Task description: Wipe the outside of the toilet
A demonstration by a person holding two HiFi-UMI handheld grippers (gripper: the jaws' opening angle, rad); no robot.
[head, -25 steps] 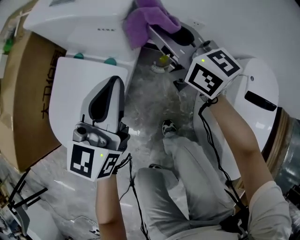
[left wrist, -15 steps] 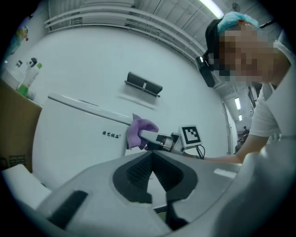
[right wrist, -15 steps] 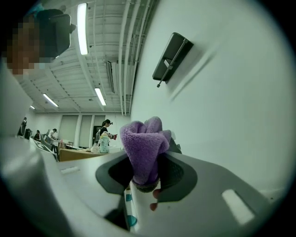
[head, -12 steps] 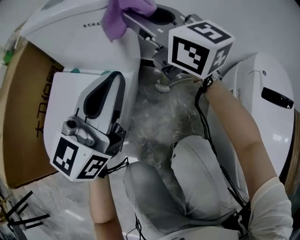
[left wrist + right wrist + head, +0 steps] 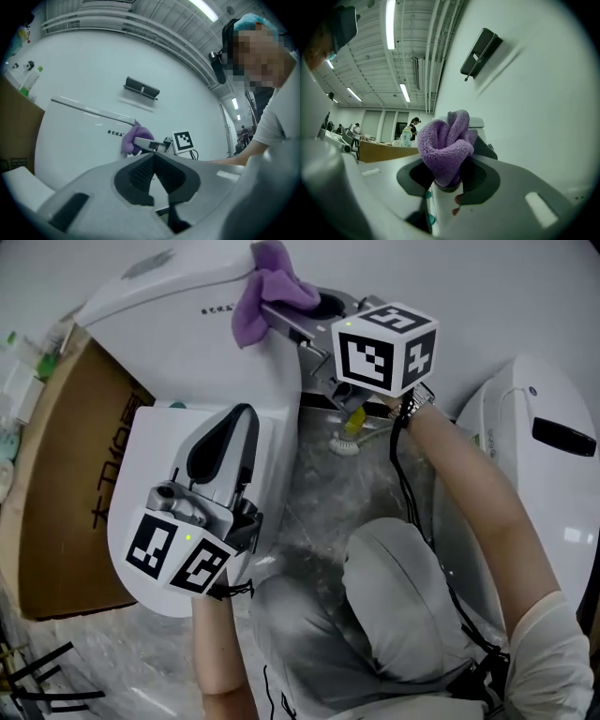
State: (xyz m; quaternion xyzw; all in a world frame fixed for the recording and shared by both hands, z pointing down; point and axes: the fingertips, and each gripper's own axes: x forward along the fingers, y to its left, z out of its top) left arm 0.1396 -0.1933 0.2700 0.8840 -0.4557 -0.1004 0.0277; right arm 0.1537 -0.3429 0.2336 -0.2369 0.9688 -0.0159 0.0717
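Note:
The white toilet has its tank (image 5: 178, 306) at the top and its closed lid (image 5: 141, 484) at the left. A purple cloth (image 5: 267, 292) is pressed against the tank's front right edge, with my right gripper (image 5: 298, 310) shut on it. In the right gripper view the bunched cloth (image 5: 443, 145) fills the jaws of that gripper (image 5: 449, 180). My left gripper (image 5: 239, 413) hovers over the lid, shut and holding nothing. The left gripper view looks past that gripper (image 5: 153, 157) at the tank (image 5: 79, 140), the cloth (image 5: 129, 143) and the right gripper (image 5: 150, 144).
A cardboard box (image 5: 66, 456) stands against the toilet's left side. A second white toilet (image 5: 534, 456) is at the right. A toilet brush (image 5: 347, 442) lies on the wet floor between them, above the person's knees (image 5: 394, 587). A black flush plate (image 5: 141, 88) hangs on the wall.
The right gripper has carried the cloth left along the tank's edge, then a little back to the right and down. The left gripper has stayed over the lid.

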